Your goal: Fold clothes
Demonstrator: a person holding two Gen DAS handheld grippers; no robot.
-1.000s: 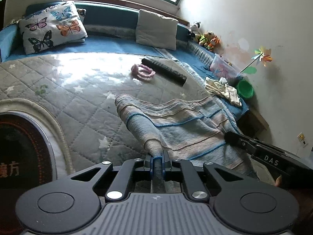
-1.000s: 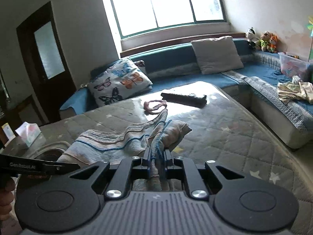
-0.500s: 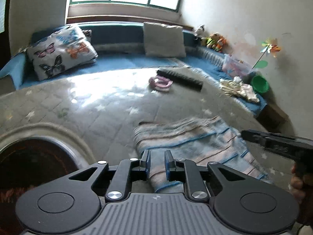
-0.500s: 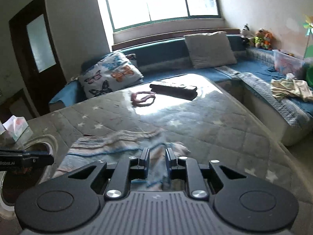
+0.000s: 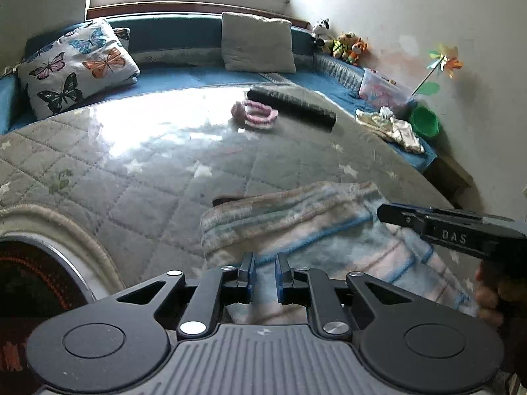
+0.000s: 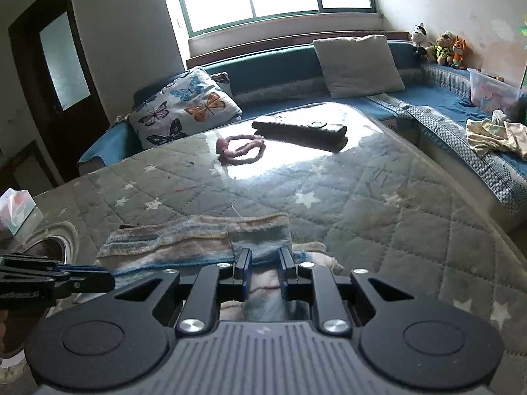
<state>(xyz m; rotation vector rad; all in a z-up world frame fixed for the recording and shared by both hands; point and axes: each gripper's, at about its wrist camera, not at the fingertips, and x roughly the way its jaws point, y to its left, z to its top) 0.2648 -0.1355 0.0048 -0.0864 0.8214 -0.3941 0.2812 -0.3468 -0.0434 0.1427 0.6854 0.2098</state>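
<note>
A striped towel-like cloth (image 5: 296,217) in faded blue, pink and beige lies folded flat on the quilted grey mattress (image 5: 158,177). My left gripper (image 5: 264,273) hovers over its near edge. Its jaws are closing, a narrow gap still shows between them, and the pads press on nothing. In the right wrist view the same cloth (image 6: 197,240) lies just ahead of my right gripper (image 6: 265,270). That gripper stands slightly open, with cloth beneath it and none pinched. Each gripper shows in the other's view: the right gripper (image 5: 385,213) at the cloth's right side, the left gripper (image 6: 98,279) at its left.
Farther up the mattress lie a pink fuzzy ring (image 5: 255,113) and a long black object (image 5: 293,105). A butterfly pillow (image 5: 75,69) and a grey cushion (image 5: 257,42) lean on the blue bench. Loose clothes (image 5: 392,128), a green bowl (image 5: 425,120) and a tissue box (image 6: 18,210) sit at the sides.
A second ago both grippers were shut on the raised cloth. Both have let go, and the cloth now lies flat and folded on the mattress. Both grippers have sunk and drawn back a little.
</note>
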